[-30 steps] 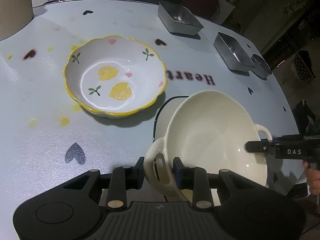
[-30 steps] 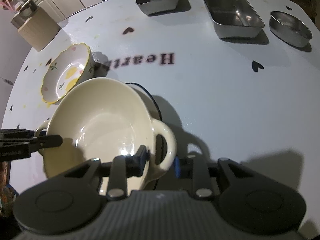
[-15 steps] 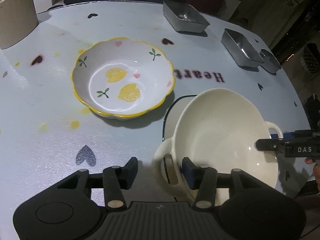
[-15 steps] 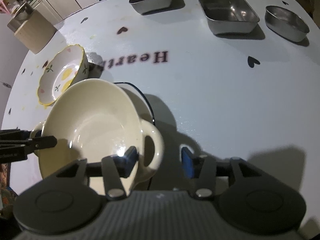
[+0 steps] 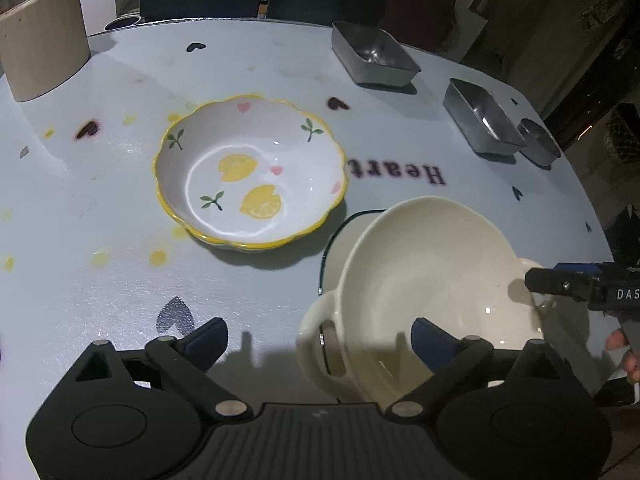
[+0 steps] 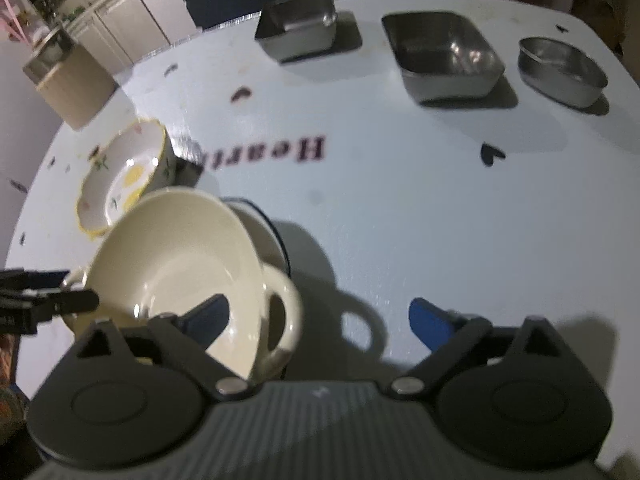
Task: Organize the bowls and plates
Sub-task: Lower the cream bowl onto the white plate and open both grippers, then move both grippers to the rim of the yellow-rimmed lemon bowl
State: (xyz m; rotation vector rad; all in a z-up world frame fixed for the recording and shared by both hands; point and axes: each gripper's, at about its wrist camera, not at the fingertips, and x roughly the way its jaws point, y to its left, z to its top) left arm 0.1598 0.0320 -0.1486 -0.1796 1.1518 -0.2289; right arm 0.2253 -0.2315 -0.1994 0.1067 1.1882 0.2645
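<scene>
Left wrist view: left gripper (image 5: 316, 340) at bottom of frame, jaws wide apart, just been opening; the near loop handle of the cream two-handled ceramic bowl (image 5: 432, 276) sits between the fingers, pads not pressing it. Bowl is glossy, plain cream, deep, lower right of frame, tilted with its mouth facing up-left, resting on a white plate with a dark blue rim (image 5: 340, 236). Handle-to-handle axis runs lower left to right. Right gripper (image 5: 568, 286) enters from the right edge by the far handle; part of a hand (image 5: 624, 354) below it.

Right wrist view: right gripper (image 6: 320, 322) jaws also spread wide, just been opening, bowl handle between them, untouched. Left gripper shows at left edge.

Farther, centre-left: white scalloped bowl with yellow rim and lemon print (image 5: 250, 178), upright on the white heart-print table (image 5: 120, 220). Far top right: three steel containers (image 6: 444, 54).
</scene>
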